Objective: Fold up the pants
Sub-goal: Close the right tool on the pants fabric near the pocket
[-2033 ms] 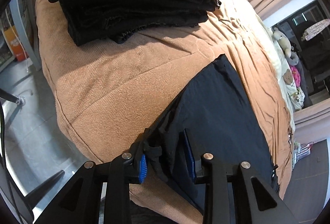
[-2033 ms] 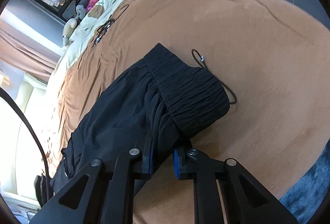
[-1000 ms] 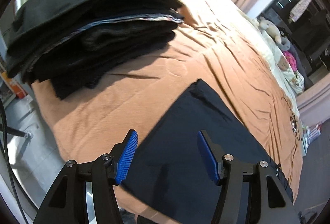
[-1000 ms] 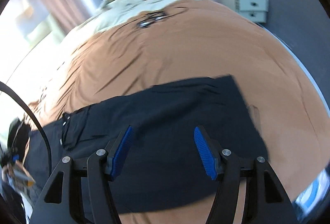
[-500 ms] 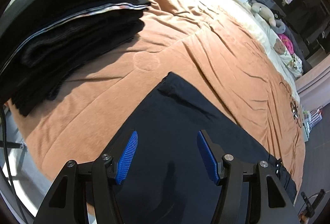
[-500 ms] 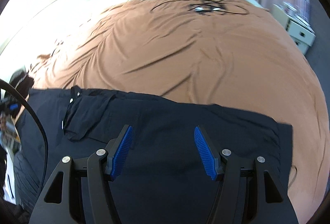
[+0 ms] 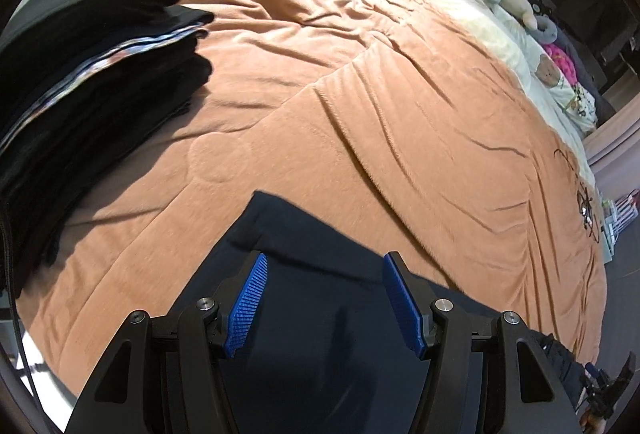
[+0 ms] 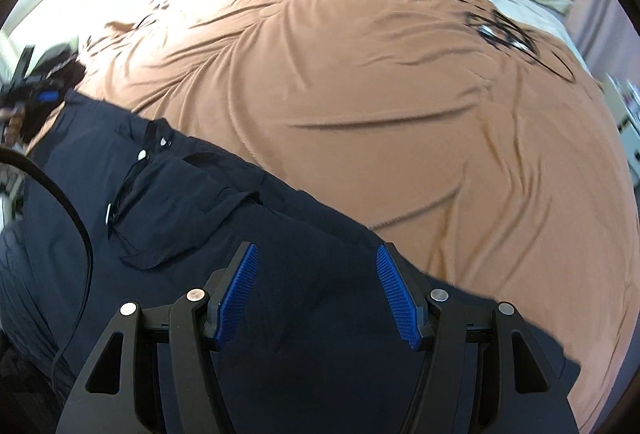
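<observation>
Dark navy pants [image 7: 320,298] lie flat along the near edge of the brown blanket [image 7: 380,138]. In the left wrist view my left gripper [image 7: 324,262] hovers open over one end of them, close to the corner [image 7: 264,202], with nothing between its blue pads. In the right wrist view the same pants [image 8: 304,298] stretch from left to lower right, a cargo pocket [image 8: 168,206] with snaps showing at left. My right gripper [image 8: 314,254] hangs open above the cloth, holding nothing.
A stack of folded black garments [image 7: 84,82] sits at the left of the bed. Cream bedding with soft toys [image 7: 516,6] lies at the far end. A black cable [image 8: 68,210] crosses the left of the right wrist view. The other gripper [image 8: 36,90] shows at far left.
Two seconds ago both grippers were shut on bunched pants; since then they let go and stand open. Both have slid sideways over the now flat pants, and the right view has rolled.
</observation>
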